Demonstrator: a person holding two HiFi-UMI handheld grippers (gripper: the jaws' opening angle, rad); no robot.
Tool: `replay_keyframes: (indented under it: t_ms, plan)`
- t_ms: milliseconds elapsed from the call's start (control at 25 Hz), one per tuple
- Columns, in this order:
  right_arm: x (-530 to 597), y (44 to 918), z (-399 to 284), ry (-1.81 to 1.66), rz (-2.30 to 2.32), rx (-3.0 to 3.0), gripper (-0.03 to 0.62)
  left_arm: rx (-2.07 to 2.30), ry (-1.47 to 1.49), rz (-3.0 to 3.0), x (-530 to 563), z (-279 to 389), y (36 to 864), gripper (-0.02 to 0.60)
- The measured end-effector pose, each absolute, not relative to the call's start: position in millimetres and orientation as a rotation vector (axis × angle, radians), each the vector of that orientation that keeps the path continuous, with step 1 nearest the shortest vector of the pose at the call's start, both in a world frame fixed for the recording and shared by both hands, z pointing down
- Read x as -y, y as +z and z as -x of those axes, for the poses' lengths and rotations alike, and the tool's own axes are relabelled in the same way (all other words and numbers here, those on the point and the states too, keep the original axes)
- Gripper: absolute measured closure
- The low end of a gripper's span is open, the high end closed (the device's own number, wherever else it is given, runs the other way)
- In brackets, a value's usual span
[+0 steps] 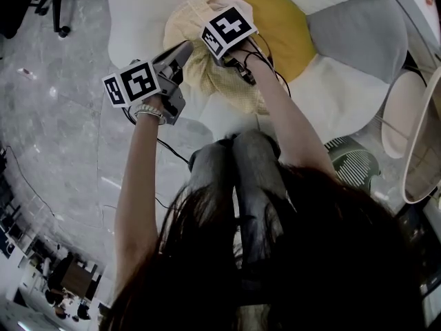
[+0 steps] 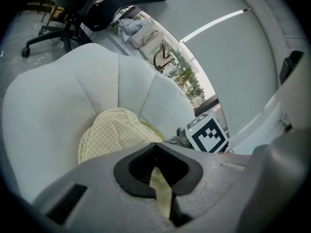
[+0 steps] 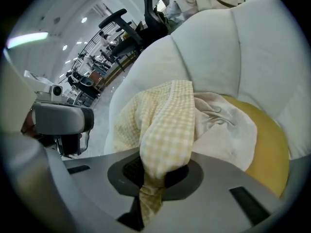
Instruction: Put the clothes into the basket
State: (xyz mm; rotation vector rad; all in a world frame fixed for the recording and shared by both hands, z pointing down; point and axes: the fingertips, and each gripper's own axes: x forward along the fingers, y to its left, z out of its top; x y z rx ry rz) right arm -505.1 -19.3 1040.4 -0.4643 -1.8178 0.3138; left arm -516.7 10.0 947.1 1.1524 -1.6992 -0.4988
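**A:** While the yellow checked cloth (image 1: 207,74) lies heaped on the flower-shaped cushion (image 1: 138,19), how should it come up?

**B:** I'd raise both ends together, high enough that the trailing folds clear the cushion. Then look for the basket, which I can't pick out here.

**A:** And the grips?

**B:** The left tongs (image 2: 158,177) are clenched on a thin strip of the cloth. The right tongs (image 3: 148,177) are nearly closed, grasping a thick bunched fold.

Cloth (image 1: 213,81), top centre: pale yellow/white gingham, plain cream inside. Seat (image 1: 138,19): white petals, one grey at upper right, mustard-yellow centre. Left gripper (image 2: 156,171) and right gripper (image 3: 153,174): grey bodies, black pads, black-and-white square markers (image 1: 229,29); floor (image 1: 55,116) at left is marbled grey.
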Motion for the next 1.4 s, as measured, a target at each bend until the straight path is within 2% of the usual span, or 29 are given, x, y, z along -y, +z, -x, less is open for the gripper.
replay_keyframes:
  t_ms: [680,1400]
  plan:
    - [35.9,905.9,481.5,0.406,0.376,1.884,0.546,1.662,-0.485,-1.187,-5.8,486.6,831.2,0.571]
    - [34.6,800.9,479.7,0.406,0.339,1.912,0.546,1.667,-0.498,-1.201,-18.7,482.1,737.0,0.571]
